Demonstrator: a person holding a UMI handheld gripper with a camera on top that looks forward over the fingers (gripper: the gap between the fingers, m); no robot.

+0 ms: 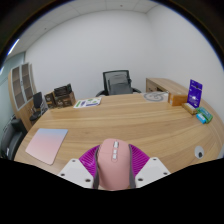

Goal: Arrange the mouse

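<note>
A pink computer mouse (113, 163) with a grey scroll wheel sits between my two fingers, its front pointing away from me. My gripper (113, 166) is shut on it: the magenta pads (90, 158) press on both of its sides. It is held above the near part of the wooden table (120, 122). A pink mouse mat (46, 145) lies on the table to the left of my fingers, apart from the mouse.
A black office chair (118, 82) stands behind the table. Papers (88, 102), a round dish (153, 97), a purple box (195, 92) and a teal item (204, 117) lie toward the far and right sides. Shelves stand at the left wall.
</note>
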